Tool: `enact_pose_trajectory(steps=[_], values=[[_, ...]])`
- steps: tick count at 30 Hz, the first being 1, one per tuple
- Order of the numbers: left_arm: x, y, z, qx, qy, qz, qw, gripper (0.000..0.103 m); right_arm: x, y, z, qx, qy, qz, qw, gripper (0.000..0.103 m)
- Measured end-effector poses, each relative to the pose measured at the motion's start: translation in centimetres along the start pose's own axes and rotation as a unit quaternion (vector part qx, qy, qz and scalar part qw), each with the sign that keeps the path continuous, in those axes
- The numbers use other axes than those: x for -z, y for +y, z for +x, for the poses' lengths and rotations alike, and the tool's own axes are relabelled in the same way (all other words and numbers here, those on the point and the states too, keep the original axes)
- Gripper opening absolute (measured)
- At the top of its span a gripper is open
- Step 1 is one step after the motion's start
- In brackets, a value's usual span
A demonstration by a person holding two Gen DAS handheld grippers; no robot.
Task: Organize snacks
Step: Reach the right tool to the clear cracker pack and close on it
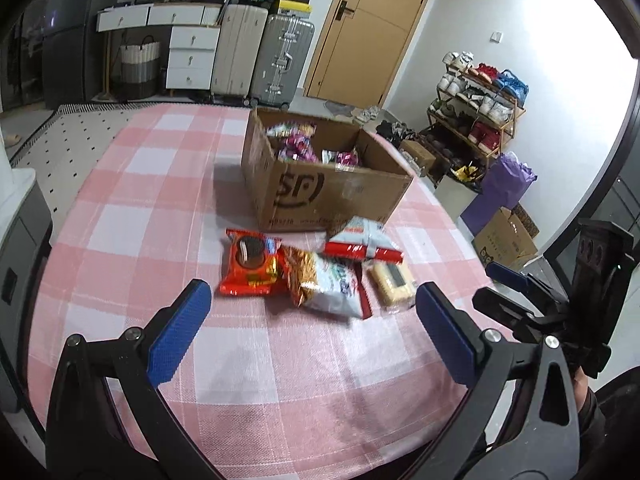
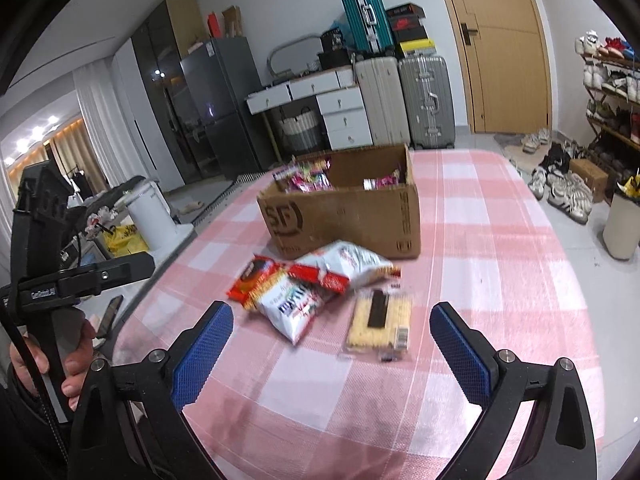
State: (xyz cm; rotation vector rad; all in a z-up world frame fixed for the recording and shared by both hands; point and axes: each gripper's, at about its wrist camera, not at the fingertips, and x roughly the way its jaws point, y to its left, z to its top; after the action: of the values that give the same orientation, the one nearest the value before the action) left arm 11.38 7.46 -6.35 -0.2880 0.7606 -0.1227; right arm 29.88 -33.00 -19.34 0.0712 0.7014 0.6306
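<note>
Pink and white checked cloth covers the table [image 1: 120, 208], and behind it the room shows a wooden door [image 1: 368, 28], several suitcases [image 1: 280, 60] against the wall and a shoe rack [image 1: 476, 120] full of shoes.

On the far part of the table stands an open cardboard box [image 1: 320, 196] with a dark logo printed on its front side. Small pink and purple snack packets [image 1: 296, 144] lie inside it. Just in front of the box a group of snacks lies on the cloth. On the left side is a red cookie packet [image 1: 250, 268], flat on the table. Beside it, and partly over its edge, lies a white and gold bag [image 1: 328, 284]. Behind this bag, near the front wall of the box, is a white bag with red ends [image 1: 362, 242]. At the right of the group is a flat yellow biscuit pack [image 2: 378, 322] in clear wrap with a dark label; it touches the white and gold bag at one corner or lies very close, I cannot tell which.

The left gripper [image 1: 312, 328] hangs above the near part of the table with its blue pads wide apart and nothing between them. The right gripper [image 2: 332, 354] is also spread wide and empty, and the biscuit pack lies on the cloth ahead of it. A hand [image 2: 76, 360] holds the handle of the left gripper.
</note>
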Motion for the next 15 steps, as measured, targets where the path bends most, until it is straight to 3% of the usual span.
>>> enact_pose_trajectory(steps=[15], values=[[2.2, 3.1, 8.0, -0.012, 0.056, -0.015, 0.9982, 0.102, 1.5, -3.2, 9.5, 0.053, 0.093, 0.004, 0.994, 0.101]])
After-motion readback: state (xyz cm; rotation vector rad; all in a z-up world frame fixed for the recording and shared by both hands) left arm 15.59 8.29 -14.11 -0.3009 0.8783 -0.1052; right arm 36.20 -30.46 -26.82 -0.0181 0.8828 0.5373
